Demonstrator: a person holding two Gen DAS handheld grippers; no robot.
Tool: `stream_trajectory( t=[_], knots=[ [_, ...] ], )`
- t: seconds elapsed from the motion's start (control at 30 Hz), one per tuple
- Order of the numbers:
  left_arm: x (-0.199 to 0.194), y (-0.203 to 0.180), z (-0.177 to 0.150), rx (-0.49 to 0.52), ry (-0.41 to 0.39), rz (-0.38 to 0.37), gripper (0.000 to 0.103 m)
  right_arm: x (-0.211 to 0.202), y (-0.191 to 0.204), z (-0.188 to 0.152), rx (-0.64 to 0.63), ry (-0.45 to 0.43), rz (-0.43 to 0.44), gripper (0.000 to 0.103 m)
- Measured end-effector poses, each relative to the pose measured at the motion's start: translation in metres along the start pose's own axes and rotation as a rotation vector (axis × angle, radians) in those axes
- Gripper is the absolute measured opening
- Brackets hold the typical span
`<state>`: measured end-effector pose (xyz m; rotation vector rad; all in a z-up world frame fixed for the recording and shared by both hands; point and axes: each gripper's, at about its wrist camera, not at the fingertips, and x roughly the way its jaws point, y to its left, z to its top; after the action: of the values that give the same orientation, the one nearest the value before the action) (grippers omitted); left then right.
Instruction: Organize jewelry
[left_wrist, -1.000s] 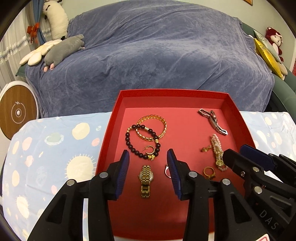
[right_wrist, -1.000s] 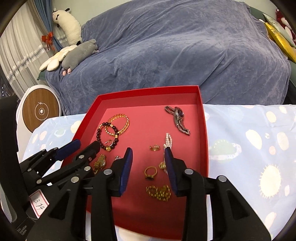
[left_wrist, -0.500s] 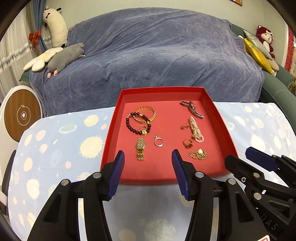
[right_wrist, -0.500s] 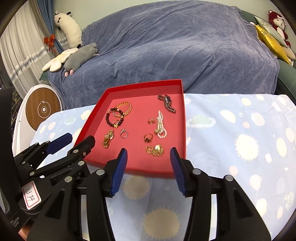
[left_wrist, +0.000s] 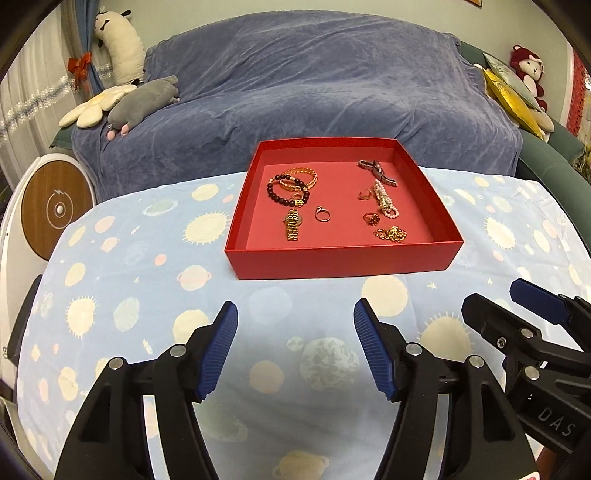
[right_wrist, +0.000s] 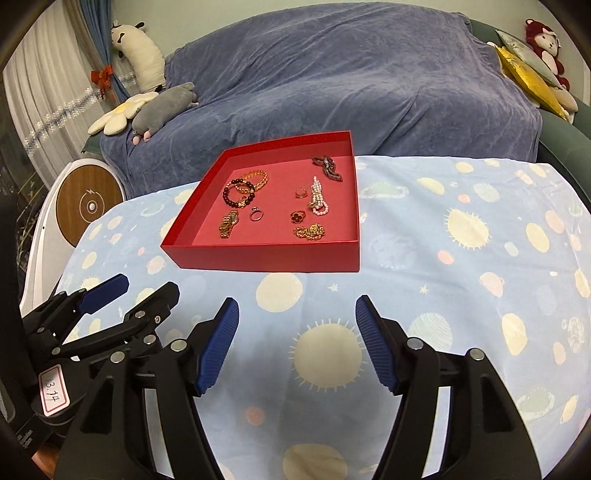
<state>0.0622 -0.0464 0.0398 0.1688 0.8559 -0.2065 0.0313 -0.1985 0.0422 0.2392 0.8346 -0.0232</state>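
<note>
A red tray (left_wrist: 343, 260) (right_wrist: 266, 258) stands on the table's far half. It holds a dark bead bracelet (left_wrist: 282, 192), a gold bangle (left_wrist: 301, 173), a gold watch (left_wrist: 293, 227), a silver ring (left_wrist: 322, 214), a pearl bracelet (left_wrist: 384, 199), two gold rings, a gold chain (left_wrist: 392, 233) and a dark brooch (left_wrist: 376, 170). My left gripper (left_wrist: 295, 347) is open and empty, over the cloth in front of the tray. My right gripper (right_wrist: 297, 345) is open and empty beside it.
The table wears a light blue cloth with suns and planets (left_wrist: 147, 295). A sofa under a blue cover (left_wrist: 295, 92) stands behind, with plush toys (left_wrist: 144, 99) at left and cushions (left_wrist: 513, 96) at right. A round white device (left_wrist: 51, 210) stands far left.
Both grippers have pulled back from over the tray towards the table's near side and opened wider. The jewelry lies where it was.
</note>
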Motion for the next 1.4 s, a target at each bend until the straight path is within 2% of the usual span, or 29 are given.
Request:
stream_trajectory(
  t=[0.13, 0.37, 0.47, 0.8, 1.07, 1.4],
  knots=[
    [0.007, 0.008, -0.003, -0.054, 0.024, 0.003, 0.07, 0.0, 0.003, -0.006, 0.0, -0.027, -0.049, 0.075],
    [0.01, 0.016, -0.009, -0.046, 0.019, 0.038, 0.084, 0.0, 0.005, -0.008, -0.034, -0.061, -0.099, 0.091],
    [0.01, 0.017, -0.01, -0.047, 0.018, 0.041, 0.086, 0.0, 0.005, -0.009, -0.038, -0.062, -0.095, 0.092],
    [0.012, 0.016, -0.015, -0.02, 0.026, 0.05, 0.087, 0.0, 0.002, -0.01, -0.023, -0.06, -0.097, 0.094],
    [0.009, 0.021, -0.012, -0.035, 0.019, 0.057, 0.087, 0.002, -0.001, -0.011, -0.013, -0.056, -0.102, 0.094],
    [0.009, 0.021, -0.012, -0.03, 0.019, 0.048, 0.087, 0.005, 0.01, -0.017, -0.056, -0.047, -0.102, 0.094]
  ],
)
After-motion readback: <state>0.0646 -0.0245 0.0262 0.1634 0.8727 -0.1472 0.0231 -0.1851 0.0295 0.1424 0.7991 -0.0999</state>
